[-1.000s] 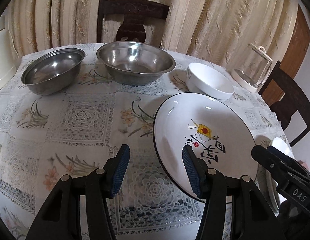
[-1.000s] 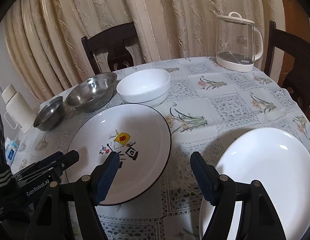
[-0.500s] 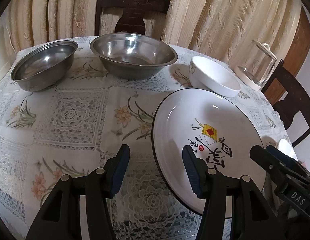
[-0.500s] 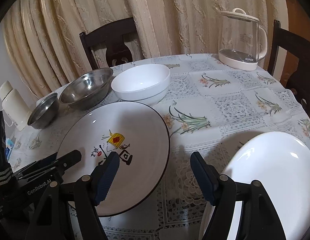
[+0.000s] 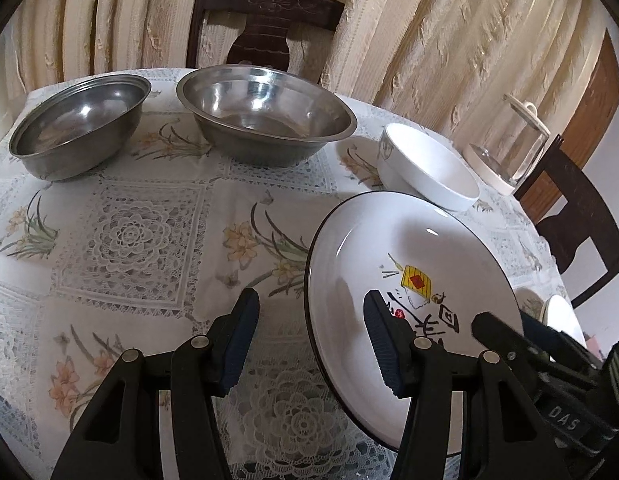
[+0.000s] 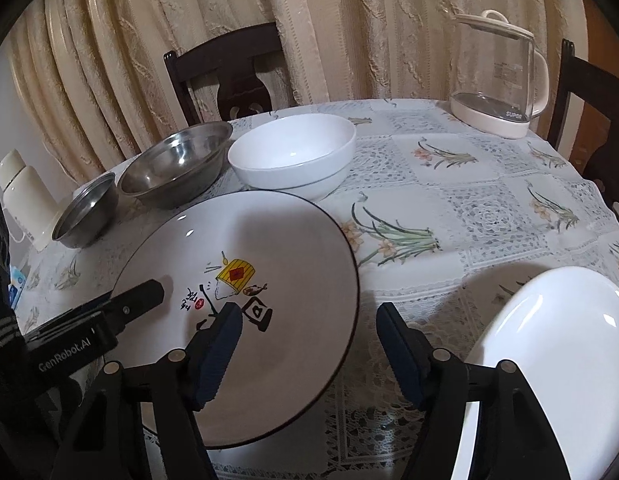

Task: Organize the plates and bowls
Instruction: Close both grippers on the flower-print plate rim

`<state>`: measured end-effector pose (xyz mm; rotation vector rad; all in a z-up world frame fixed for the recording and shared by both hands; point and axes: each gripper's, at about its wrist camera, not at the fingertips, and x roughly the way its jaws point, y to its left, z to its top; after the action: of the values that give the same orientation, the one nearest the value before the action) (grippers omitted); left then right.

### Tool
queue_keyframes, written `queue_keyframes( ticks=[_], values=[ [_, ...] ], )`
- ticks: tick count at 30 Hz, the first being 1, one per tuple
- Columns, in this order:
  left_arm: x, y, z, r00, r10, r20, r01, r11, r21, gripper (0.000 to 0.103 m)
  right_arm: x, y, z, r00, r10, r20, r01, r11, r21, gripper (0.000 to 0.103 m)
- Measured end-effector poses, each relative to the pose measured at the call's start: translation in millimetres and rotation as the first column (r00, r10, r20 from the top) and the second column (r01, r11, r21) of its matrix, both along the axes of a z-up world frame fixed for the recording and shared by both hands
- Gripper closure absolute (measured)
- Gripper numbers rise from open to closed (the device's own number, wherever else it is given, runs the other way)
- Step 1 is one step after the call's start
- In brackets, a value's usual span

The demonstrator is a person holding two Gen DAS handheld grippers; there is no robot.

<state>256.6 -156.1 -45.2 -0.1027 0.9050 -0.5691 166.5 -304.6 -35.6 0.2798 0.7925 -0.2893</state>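
Observation:
A black-rimmed white plate with a painted motif (image 5: pixel 409 248) (image 6: pixel 269 240) lies on the table. My left gripper (image 5: pixel 311 342) is open, its jaws standing either side of the plate's left rim. My right gripper (image 6: pixel 307 354) is open, its jaws standing either side of the plate's right rim. A plain white plate (image 6: pixel 557 360) lies at the right. A white bowl (image 5: pixel 429 166) (image 6: pixel 293 156) stands behind the painted plate. Two steel bowls, a large one (image 5: pixel 265 114) (image 6: pixel 177 166) and a smaller one (image 5: pixel 77 124) (image 6: pixel 87 210), stand at the back left.
A glass kettle (image 6: pixel 501 76) (image 5: pixel 513 144) stands at the back right. A white flask (image 6: pixel 21 192) is beyond the table's left edge. Dark wooden chairs (image 5: pixel 265 24) (image 6: pixel 229 72) stand around the lace-covered table (image 5: pixel 125 240). Curtains hang behind.
Both grippers have moved forward and lower toward the painted plate, which looms larger. Both stay open.

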Motion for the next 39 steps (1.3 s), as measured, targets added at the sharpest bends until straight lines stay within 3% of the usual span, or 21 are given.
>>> queue_keyframes(
  ticks=[13,23,25,29,33,39],
  values=[
    [0.4,-1.2,-1.4,1.000,-0.030,-0.002,0.030,0.998,-0.046,0.051,14.4,11.4,-3.9,0.999,0.032,-0.040,-0.035,0.997,-0.066,0.036],
    [-3.0,3.2,0.5,0.999,-0.052,-0.006,0.051,0.997,-0.064,0.053,9.1,16.6,-2.8,0.997,0.073,0.025,-0.073,0.997,0.015,0.036],
    [-5.1,5.9,2.2,0.999,-0.029,0.014,0.030,0.999,-0.036,0.053,10.2,21.2,-3.4,0.995,0.099,0.031,-0.099,0.995,0.024,0.036],
    [-0.7,14.1,1.5,1.000,-0.018,-0.006,0.018,0.998,-0.066,0.055,10.4,24.2,-4.5,0.991,0.123,0.049,-0.125,0.991,0.048,0.036],
    [-1.8,10.6,-1.4,1.000,-0.027,-0.004,0.027,0.998,-0.051,0.056,12.5,13.6,-11.8,0.993,0.108,0.036,-0.112,0.988,0.110,0.054],
    [-0.6,12.1,-2.0,1.000,-0.028,-0.008,0.028,0.997,-0.069,0.056,12.0,13.6,-14.7,0.993,0.108,0.039,-0.111,0.987,0.120,0.055]
  ],
)
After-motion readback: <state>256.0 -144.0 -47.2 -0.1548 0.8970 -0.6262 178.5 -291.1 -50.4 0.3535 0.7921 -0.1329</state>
